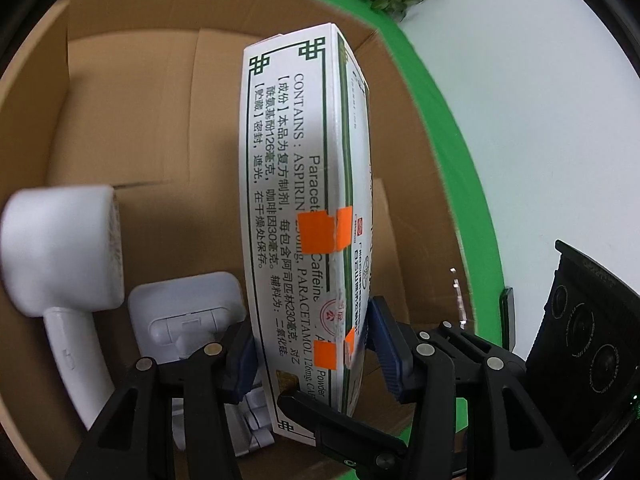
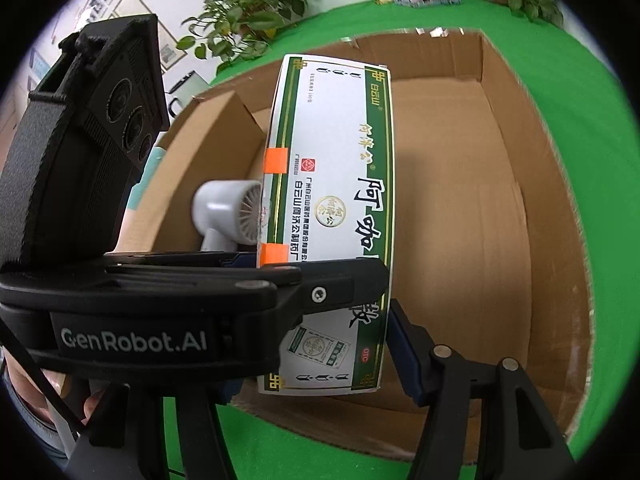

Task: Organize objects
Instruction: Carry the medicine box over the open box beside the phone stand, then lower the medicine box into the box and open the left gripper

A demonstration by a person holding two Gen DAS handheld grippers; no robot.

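A white and green medicine box [image 1: 288,160] with orange tape patches hangs upright over an open cardboard box [image 1: 132,112]. My left gripper [image 1: 310,352] is shut on its lower end, blue pads against both wide faces. In the right wrist view the same medicine box [image 2: 332,160] sits between the jaws of my right gripper [image 2: 320,356], with one blue pad against its right edge. The other pad is hidden behind the left gripper [image 2: 316,268], which crosses in front. The cardboard box [image 2: 500,200] is bare on this side.
A white hair dryer [image 1: 60,248] and a small white device [image 1: 188,308] lie in the cardboard box's left part; the hair dryer [image 2: 232,208] also shows beyond the medicine box. Green cloth [image 2: 580,100] covers the table. Potted plants [image 2: 248,12] stand at the far edge.
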